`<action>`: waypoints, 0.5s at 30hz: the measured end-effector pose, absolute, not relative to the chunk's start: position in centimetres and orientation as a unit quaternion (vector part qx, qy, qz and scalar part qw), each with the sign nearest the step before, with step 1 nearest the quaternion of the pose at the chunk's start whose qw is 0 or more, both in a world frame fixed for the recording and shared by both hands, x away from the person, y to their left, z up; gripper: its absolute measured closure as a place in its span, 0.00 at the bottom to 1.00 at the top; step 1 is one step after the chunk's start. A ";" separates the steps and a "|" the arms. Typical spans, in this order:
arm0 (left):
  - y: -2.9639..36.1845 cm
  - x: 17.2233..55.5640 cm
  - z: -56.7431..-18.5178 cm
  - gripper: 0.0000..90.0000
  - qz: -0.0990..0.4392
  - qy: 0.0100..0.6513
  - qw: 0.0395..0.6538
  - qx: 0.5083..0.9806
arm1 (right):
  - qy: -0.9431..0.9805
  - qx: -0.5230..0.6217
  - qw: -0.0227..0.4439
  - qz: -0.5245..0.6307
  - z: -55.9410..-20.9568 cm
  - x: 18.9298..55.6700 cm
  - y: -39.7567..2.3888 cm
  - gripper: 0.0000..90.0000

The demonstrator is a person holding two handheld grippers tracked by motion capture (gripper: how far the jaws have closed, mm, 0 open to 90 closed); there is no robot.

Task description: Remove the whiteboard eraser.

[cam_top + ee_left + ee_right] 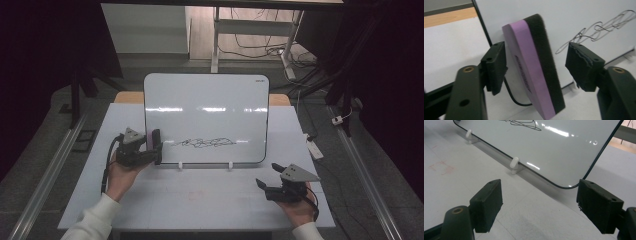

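Observation:
A white whiteboard (210, 110) stands upright on the table, with a black scribble (202, 143) low on its face. A purple eraser (531, 72) with a black felt side sits at the board's lower left edge (150, 138). My left gripper (536, 57) has a jaw on each side of it. A gap shows between the right pad (584, 65) and the felt, so the jaws stand open around the eraser. In the high view the left gripper (154, 145) is at the board's left corner. My right gripper (267, 174) hovers open and empty in front of the board's lower right corner (571, 185).
The board rests on two small white clip feet (180, 165) (514, 165). The white table top (200, 210) bears faint red marks (441, 167). Behind the table are desk legs and loose cables (270, 50) on the floor. Dark curtains stand at both sides.

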State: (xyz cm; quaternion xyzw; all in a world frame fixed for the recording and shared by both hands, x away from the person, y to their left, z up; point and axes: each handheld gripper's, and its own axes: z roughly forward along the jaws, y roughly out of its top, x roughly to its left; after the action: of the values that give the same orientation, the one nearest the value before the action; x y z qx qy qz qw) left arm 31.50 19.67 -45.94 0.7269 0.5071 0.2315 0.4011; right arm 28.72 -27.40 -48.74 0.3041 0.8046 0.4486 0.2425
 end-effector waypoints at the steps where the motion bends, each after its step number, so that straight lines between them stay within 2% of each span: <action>1: 19.7 31.6 -46.0 0.43 0.232 0.511 0.401 0.724 | 0.805 0.304 0.242 0.449 -48.8 28.7 -27.4 0.22; 10: 19.3 32.0 -46.3 0.58 0.233 0.534 0.403 0.705 | 0.807 0.300 0.245 0.446 -48.8 28.6 -27.1 0.22; 15: 19.0 31.9 -46.2 0.62 0.236 0.546 0.399 0.698 | 0.808 0.298 0.246 0.445 -48.7 28.6 -26.9 0.23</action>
State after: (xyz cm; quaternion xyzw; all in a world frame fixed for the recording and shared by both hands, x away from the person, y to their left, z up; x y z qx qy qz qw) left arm 31.93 19.00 -46.24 0.6981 0.5458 0.2360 0.3988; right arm 28.58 -26.94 -48.75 0.2978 0.8079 0.4449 0.2464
